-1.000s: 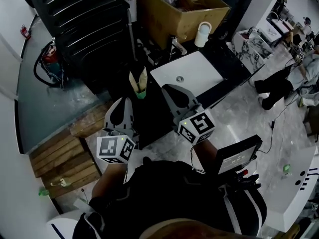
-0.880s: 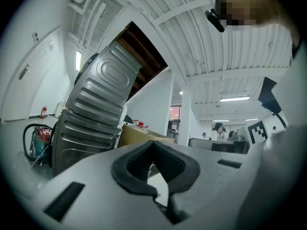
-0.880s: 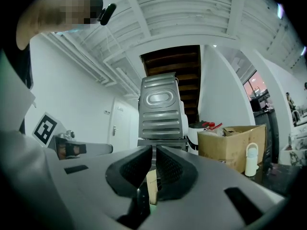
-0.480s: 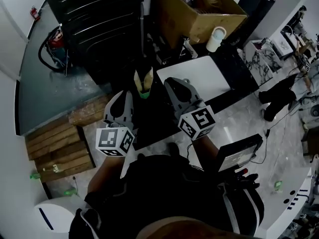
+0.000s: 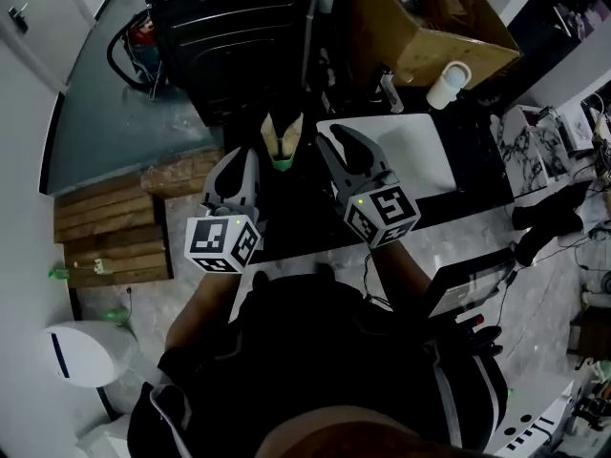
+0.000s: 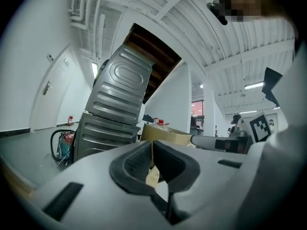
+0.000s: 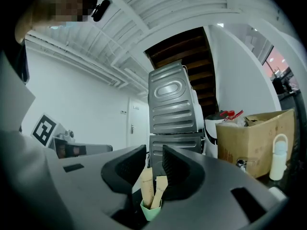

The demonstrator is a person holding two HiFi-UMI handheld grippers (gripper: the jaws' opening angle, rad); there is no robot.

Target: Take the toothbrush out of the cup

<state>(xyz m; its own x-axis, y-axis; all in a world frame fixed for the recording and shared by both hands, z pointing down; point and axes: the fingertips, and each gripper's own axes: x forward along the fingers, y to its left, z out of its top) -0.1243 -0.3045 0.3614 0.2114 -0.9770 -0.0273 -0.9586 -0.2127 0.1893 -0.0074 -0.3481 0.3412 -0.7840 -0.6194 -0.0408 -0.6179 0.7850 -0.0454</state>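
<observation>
A small green cup stands on the dark counter and holds two beige paper-wrapped toothbrushes. My left gripper is just left of the cup, shut with nothing in it. In the left gripper view a beige wrapper shows past the closed left gripper. My right gripper is just right of the cup and its jaws are opening. In the right gripper view, the cup and toothbrushes stand ahead of the right gripper, in the gap between the pads, untouched.
A white sink basin with a faucet lies right of the cup. A white bottle and a cardboard box stand behind it. A dark ribbed metal appliance rises behind the cup. Wooden pallets lie at left.
Both grippers have come forward and now flank the cup. The right gripper's jaws, shut before, have parted. The left jaws stay shut.
</observation>
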